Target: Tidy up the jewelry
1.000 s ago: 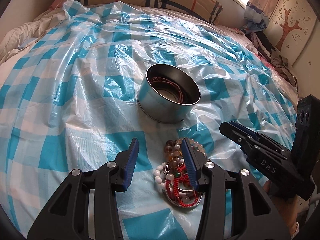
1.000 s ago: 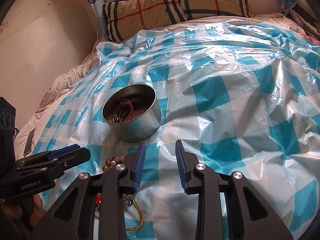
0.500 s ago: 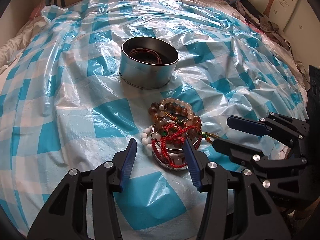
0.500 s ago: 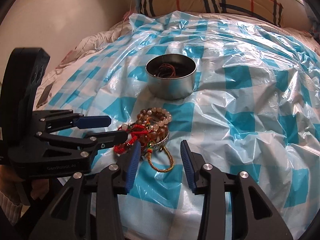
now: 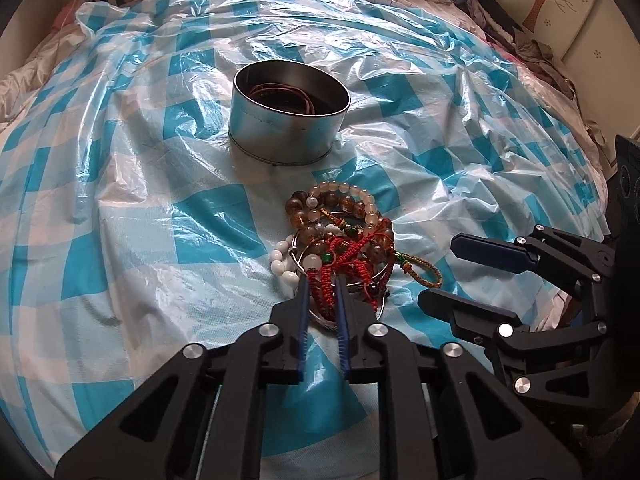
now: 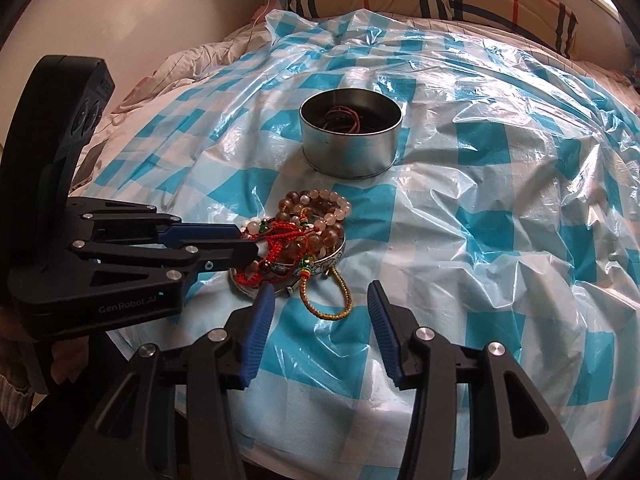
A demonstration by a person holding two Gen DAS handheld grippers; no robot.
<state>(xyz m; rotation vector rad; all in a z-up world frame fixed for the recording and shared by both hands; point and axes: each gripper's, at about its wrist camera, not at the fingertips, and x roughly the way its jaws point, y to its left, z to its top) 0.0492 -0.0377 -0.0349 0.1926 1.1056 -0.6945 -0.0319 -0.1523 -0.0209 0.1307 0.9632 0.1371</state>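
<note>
The left claw (image 5: 322, 280) had narrowed onto the red cord (image 5: 326, 280) at the near edge of the pile (image 5: 340, 240), its blue pads pinching the knotted strand between them. The side view from the right wrist showed the same thing: the left claw (image 6: 250, 246) reached in level from the left with its tips buried in the red cord (image 6: 280, 240). It likely took the near edge because the cord stood proud there, clear of the beads.

The right claw (image 6: 320, 296) stood wide and held nothing, poised just in front of the pile with the gold loop (image 6: 326, 300) lying between its fingers. That placing suggested it was ready either to steady the heap or to take the loop once the cord lifted.

The pile sat heaped on a shallow dish (image 6: 332, 258), with amber and white beads (image 5: 340, 200) tangled through the cord. Because the strands were knotted together, lifting the cord might have dragged others along. Beyond the pile, near but apart, stood the tin (image 5: 289, 112), already holding a few dark and red bands. All of it rested on the checked plastic sheet (image 5: 120, 200) spread over the bed.

Half a second before, the left claw had been wide open, straddling the near edge of the pile. It had since closed and pushed slightly forward. The right claw had kept its opening and moved nearer.
</note>
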